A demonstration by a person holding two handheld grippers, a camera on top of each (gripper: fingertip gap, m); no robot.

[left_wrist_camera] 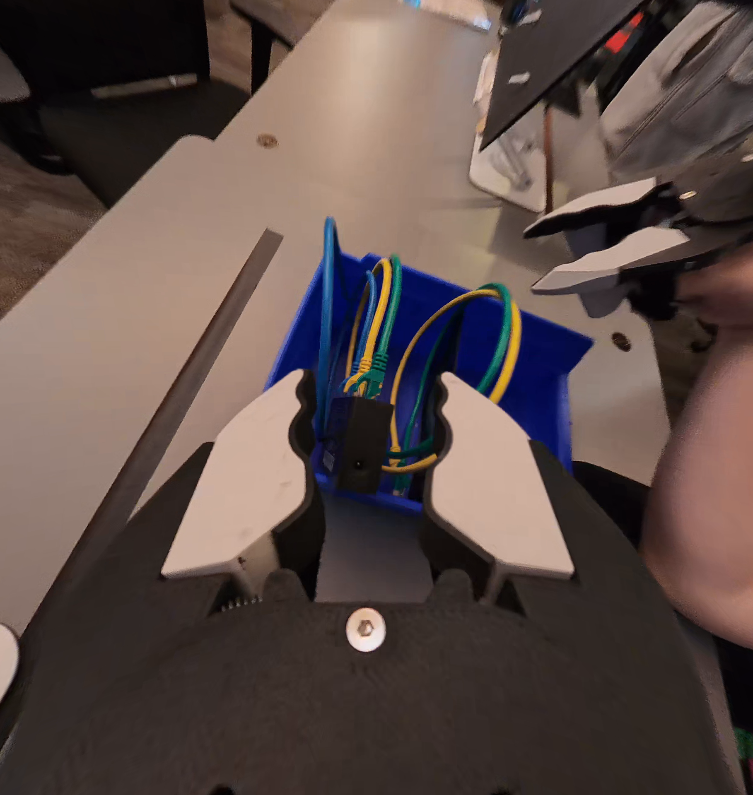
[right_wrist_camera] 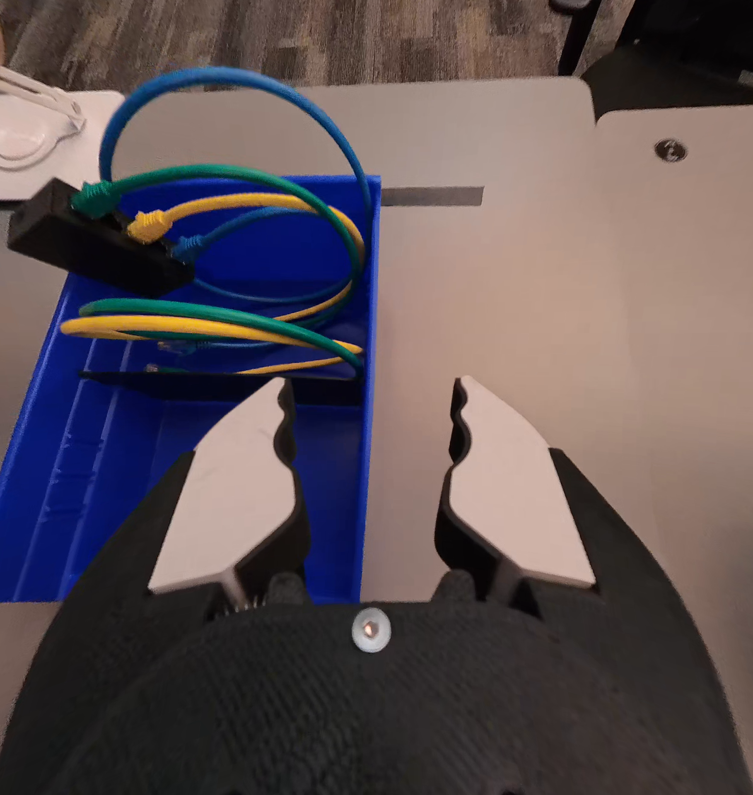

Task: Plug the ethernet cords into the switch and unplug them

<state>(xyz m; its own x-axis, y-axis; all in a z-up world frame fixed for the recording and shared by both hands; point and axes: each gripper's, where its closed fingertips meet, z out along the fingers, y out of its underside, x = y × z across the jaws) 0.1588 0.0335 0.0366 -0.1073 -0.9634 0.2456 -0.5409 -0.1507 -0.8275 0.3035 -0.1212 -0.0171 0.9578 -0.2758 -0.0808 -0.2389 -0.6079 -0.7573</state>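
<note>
Your left gripper [left_wrist_camera: 370,387] hangs with its fingers spread wide over the near end of a blue bin [left_wrist_camera: 538,357] on a grey table [left_wrist_camera: 194,266]. The small black switch [right_wrist_camera: 95,245] sits propped on the bin's wall, at ten o'clock in the right wrist view. A green cord [right_wrist_camera: 237,176], a yellow cord [right_wrist_camera: 241,200] and a blue cord [right_wrist_camera: 220,79] are plugged into it side by side. Your right gripper [right_wrist_camera: 370,387], fingers also apart and holding nothing, hovers at the bin's right edge. The switch looks light and likely to slide (steady its body first). The cords are springy loops; pinch each at its moulded boot, not the cable.
</note>
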